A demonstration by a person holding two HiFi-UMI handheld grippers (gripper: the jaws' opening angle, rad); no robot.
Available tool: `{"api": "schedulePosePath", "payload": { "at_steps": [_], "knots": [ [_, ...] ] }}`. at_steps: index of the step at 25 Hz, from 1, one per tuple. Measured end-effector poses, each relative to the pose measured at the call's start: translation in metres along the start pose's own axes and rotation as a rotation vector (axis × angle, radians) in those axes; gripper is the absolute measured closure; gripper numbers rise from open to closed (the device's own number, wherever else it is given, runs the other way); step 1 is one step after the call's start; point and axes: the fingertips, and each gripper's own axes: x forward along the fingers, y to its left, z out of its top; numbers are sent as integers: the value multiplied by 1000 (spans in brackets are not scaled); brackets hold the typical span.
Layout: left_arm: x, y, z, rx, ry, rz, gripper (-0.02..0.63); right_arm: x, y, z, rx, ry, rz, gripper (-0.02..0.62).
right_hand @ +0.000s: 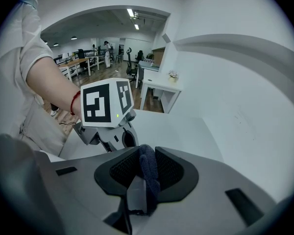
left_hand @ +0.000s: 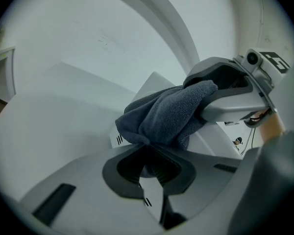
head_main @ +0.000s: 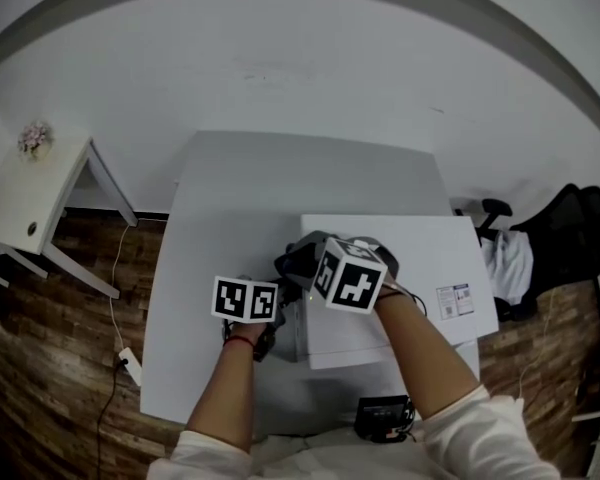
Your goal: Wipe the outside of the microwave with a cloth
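Left gripper (left_hand: 148,148) clamped on grey cloth (left_hand: 166,114), right gripper (right_hand: 147,153) pinching its other end, both over white microwave (head_main: 420,258) on table (head_main: 240,188)

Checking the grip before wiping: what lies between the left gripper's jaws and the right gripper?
A blue-grey cloth spans it, pinched by the left gripper and reaching into the right gripper; the left gripper view shows this.
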Motion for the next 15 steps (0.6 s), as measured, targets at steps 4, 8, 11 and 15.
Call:
{"api": "schedulePosePath", "payload": {
  "at_steps": [4, 8, 11, 15],
  "knots": [
    [-4, -5, -9, 3, 10, -5, 583, -2, 11, 0, 0, 4, 6, 485],
    [-7, -10, -22, -8, 12, -19, 583, -4, 26, 0, -12, 22, 23, 485],
    [-10, -14, -30, -10, 13, -28, 582, -5, 36, 1, -20, 32, 30, 485],
    [-15, -21, -44, -8, 23, -48, 583, -8, 53, 1, -23, 46, 49, 485]
  ]
}}
